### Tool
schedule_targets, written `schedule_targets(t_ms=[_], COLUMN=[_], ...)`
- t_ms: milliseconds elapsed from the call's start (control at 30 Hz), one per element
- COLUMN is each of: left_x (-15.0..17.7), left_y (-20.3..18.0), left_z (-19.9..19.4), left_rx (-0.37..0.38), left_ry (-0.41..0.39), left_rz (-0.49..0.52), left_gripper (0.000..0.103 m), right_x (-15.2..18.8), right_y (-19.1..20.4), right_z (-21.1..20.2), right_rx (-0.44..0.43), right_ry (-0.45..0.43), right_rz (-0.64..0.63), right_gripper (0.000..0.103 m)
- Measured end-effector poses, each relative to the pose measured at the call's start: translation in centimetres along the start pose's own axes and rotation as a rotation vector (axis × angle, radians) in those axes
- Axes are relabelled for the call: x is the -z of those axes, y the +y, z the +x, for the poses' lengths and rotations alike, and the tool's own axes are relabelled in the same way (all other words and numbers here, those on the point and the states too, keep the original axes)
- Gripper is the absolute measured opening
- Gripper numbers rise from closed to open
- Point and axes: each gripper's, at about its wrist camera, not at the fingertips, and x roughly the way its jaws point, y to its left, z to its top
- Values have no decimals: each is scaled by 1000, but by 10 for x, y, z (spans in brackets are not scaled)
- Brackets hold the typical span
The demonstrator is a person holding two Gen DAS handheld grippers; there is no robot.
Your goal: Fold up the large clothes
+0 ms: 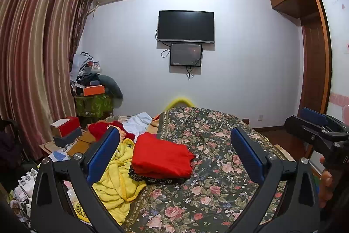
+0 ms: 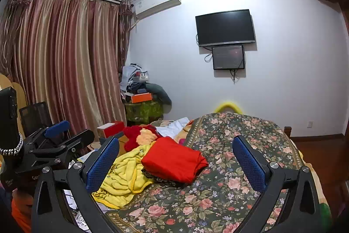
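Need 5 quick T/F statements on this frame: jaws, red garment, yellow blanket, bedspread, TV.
1. Both grippers, left gripper and right gripper, have open jaws holding nothing. True.
2. The red garment lies spread out flat. False: it sits folded on the floral bedspread.
3. The yellow blanket is crumpled beside the red garment. True.
4. The TV shows a bright picture. False: its screen is dark.
5. The red garment rests on a dark folded item. True.

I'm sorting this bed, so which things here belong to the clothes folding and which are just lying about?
Folding job:
folded red garment
crumpled yellow garment
floral bedspread

Lying about:
red box
orange box
wall TV
curtains
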Motion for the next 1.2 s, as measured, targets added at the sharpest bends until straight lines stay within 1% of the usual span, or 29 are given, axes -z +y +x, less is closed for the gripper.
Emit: schedule_targets(t_ms=[433,800,1200], left_x=[0,1,1], left_y=[7,4,7], left_z=[5,5,7], left_rx=[36,57,60], left_ry=[19,22,27], left_rz=[-27,-22,-22], left_gripper=[103,103,103], right_x=[-1,0,3], right_y=[-3,-2,1], right_z=[0,3,7], right_rx=[10,21,25], right_ry=[0,3,8], right_rz=[15,23,27], right_gripper=[103,103,103])
